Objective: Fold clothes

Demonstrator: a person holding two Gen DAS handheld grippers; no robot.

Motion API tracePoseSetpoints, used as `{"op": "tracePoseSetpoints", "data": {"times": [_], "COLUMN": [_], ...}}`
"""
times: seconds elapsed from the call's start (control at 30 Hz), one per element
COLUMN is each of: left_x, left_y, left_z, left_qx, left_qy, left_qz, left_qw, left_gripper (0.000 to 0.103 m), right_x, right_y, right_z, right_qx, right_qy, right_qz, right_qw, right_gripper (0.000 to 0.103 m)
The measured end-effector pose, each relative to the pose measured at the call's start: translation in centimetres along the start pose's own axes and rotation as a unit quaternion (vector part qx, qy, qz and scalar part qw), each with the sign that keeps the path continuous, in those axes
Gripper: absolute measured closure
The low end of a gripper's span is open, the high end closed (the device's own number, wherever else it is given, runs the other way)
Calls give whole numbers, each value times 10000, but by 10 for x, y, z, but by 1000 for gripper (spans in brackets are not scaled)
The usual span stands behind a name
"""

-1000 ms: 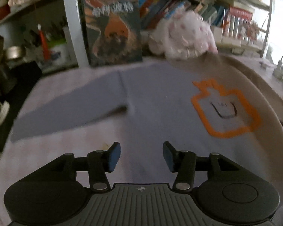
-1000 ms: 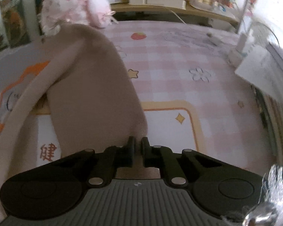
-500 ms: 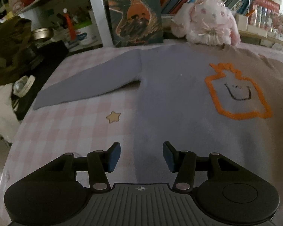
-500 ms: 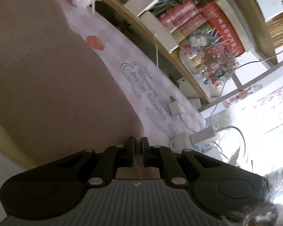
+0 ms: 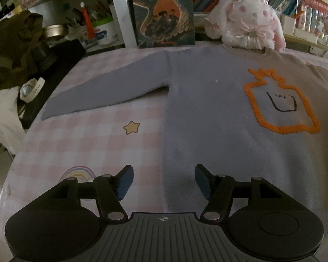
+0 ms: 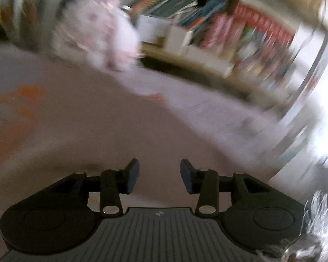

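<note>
A sweater (image 5: 207,100), blue-grey on its left half and beige on its right, lies flat on the pink checked tablecloth (image 5: 87,144), with an orange outline motif (image 5: 280,104) on the chest. Its blue-grey sleeve (image 5: 107,91) stretches out to the left. My left gripper (image 5: 163,180) is open and empty, just above the sweater's lower left edge. In the blurred right wrist view my right gripper (image 6: 159,175) is open and empty above the beige part of the sweater (image 6: 98,126).
A pink plush rabbit (image 5: 247,30) and an upright book (image 5: 164,11) stand at the back of the table, before crowded shelves (image 6: 229,32). A dark bag (image 5: 13,50) and a white watch (image 5: 30,89) lie off the table's left edge.
My right gripper was shut on the beige sleeve; it has opened and let go, and its view swings fast. My left gripper has stayed open and drawn back slightly toward the hem.
</note>
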State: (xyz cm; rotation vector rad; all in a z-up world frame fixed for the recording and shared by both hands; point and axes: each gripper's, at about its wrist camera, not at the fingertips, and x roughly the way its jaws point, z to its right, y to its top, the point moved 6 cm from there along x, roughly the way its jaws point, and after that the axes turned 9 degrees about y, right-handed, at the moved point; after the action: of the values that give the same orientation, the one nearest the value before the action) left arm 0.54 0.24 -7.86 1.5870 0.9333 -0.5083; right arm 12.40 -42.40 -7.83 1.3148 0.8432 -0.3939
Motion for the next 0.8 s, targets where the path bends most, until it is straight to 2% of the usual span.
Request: {"op": "tracePoseSetpoints", "data": {"times": [0.1,0.2,0.37,0.47,0.53,0.6,0.77,0.8], "left_x": [4,8,16,18,20,23,28,29], "left_y": [-4,-7,-10,-9,-7,-5,-1,-1], "left_z": [-4,-9,-12,-14,-18,-22,-27,-27], "left_qx": [-125,-224,-340,-228,-244,-337,-225,-191], "left_qy": [-163,-468,-1030,-1166,-1286,-1501,-1822,-1859], "left_qz": [-39,-29,-98,-29,-32,-63,-150,-156], "left_qw": [9998,9986,9941,9929,9914,9881,9829,9823], "left_gripper": [40,40,43,59,76,83,86,86], "right_x": [-19,-37,-55,-57,-60,-66,-138,-146], "right_y": [-20,-43,-70,-82,-84,-83,-49,-49], "right_z": [-36,-67,-108,-128,-139,-148,-160,-161], "right_qx": [734,1137,1363,1385,1291,1399,1438,1482], "right_qy": [965,1361,1271,1041,802,765,431,342], "right_qz": [-182,-357,-645,-793,-827,-770,520,552], "right_qw": [9925,9835,9804,9817,9849,9842,9873,9868], "right_gripper": [64,64,65,76,89,92,93,93]}}
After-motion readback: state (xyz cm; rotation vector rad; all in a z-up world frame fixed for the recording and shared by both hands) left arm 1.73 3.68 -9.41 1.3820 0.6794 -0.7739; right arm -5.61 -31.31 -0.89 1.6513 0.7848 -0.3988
